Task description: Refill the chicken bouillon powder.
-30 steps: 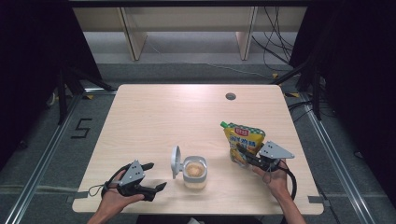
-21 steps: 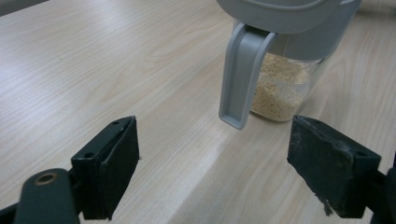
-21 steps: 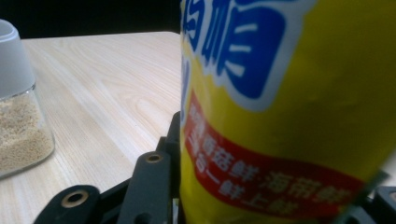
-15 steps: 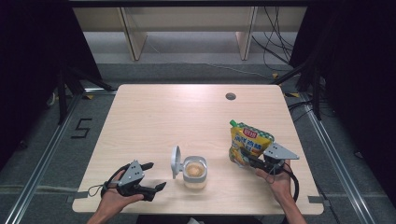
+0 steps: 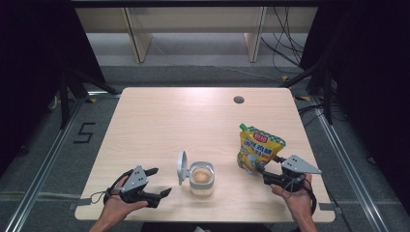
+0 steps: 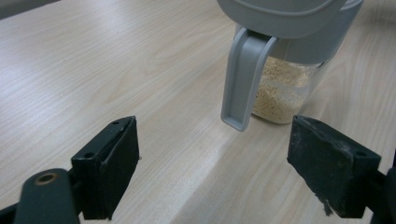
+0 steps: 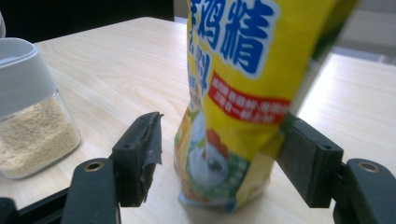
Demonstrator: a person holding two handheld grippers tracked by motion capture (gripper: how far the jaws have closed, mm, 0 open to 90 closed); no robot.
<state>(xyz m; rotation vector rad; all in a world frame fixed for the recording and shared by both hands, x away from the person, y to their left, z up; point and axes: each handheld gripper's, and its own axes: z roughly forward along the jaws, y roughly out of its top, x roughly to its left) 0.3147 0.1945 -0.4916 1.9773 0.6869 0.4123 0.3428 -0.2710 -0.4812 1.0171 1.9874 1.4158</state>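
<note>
Your right gripper (image 5: 262,170) has just been opening around the yellow seasoning pouch (image 5: 258,149), which stands upright near the table's (image 5: 193,116) right front. In the right gripper view the pouch (image 7: 233,107) sits between the spread jaws: a gap shows at one pad, while the other seems to touch its edge. Your left gripper (image 5: 162,182) rests with jaws released, nothing between them, just left of the clear jar (image 5: 201,178) of granules, its grey flip lid (image 5: 182,166) raised.
</note>
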